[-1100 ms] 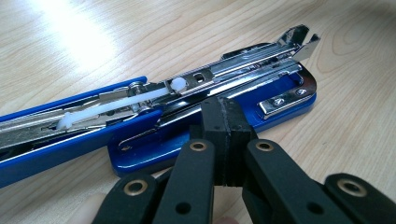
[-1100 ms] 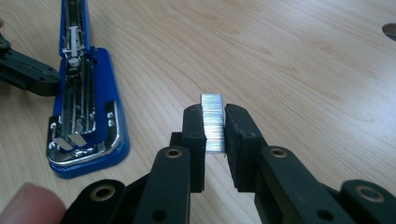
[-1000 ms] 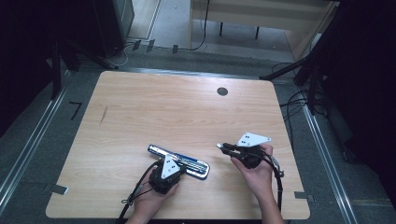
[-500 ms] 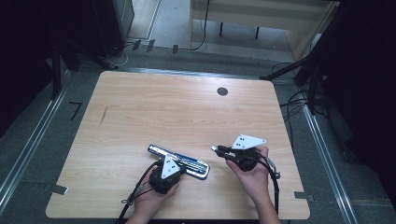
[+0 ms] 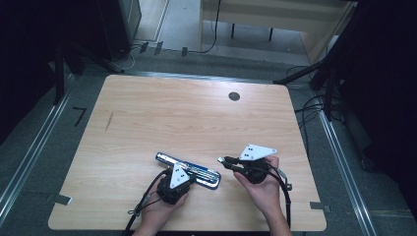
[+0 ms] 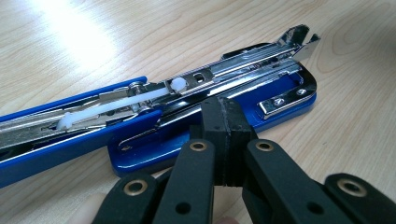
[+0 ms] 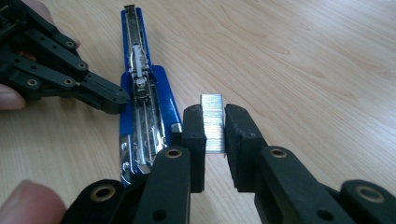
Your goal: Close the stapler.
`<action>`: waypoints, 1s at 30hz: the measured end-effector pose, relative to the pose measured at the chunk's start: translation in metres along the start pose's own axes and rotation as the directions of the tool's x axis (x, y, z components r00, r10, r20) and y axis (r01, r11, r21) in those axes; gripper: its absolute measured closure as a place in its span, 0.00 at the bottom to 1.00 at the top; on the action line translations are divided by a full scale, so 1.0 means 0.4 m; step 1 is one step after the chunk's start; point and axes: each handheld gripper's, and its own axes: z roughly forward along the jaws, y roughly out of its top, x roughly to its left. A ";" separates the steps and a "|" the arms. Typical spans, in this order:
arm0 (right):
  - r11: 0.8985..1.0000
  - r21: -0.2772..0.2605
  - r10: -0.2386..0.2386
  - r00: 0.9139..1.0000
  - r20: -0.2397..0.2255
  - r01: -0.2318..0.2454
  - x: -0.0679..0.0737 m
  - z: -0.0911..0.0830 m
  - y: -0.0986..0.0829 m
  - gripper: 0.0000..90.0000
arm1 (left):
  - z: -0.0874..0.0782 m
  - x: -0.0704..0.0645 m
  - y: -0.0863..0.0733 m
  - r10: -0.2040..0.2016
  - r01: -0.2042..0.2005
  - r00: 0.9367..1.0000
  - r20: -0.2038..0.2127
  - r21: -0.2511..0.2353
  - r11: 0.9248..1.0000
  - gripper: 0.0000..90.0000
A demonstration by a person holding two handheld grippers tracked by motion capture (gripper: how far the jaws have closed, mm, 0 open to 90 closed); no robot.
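Note:
A blue stapler (image 5: 189, 169) lies opened flat on the wooden table (image 5: 196, 118), its metal magazine (image 6: 224, 77) with a white pusher facing up. My left gripper (image 5: 189, 177) is shut, and its tips (image 6: 225, 122) press on the near edge of the stapler's blue base. My right gripper (image 5: 222, 160) sits just right of the stapler's end. It is shut on a short strip of staples (image 7: 213, 122), held upright between its pads a little above the table. In the right gripper view the stapler (image 7: 144, 107) lies left of the strip, and the left gripper (image 7: 114, 99) touches its side.
A black round grommet (image 5: 234, 96) sits in the far part of the tabletop. A short dark mark (image 5: 108, 121) shows at the left. Cables and table legs lie on the floor beyond the far edge. A hand holds each gripper near the front edge.
My right gripper has moved left and slightly nearer, bringing the staple strip closer to the stapler's end. The left gripper and the stapler have stayed in place.

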 end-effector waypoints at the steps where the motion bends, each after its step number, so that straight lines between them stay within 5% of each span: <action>1: 1.000 -0.001 0.001 1.000 -0.002 -0.001 0.003 0.001 0.001 0.89 | 0.000 0.000 0.000 -0.001 0.001 1.000 0.001 0.000 1.000 1.00; 30: 0.999 0.026 -0.041 0.997 -0.063 0.043 0.074 0.037 0.026 0.89 | 0.000 0.000 0.000 -0.004 0.004 1.000 0.001 -0.002 1.000 1.00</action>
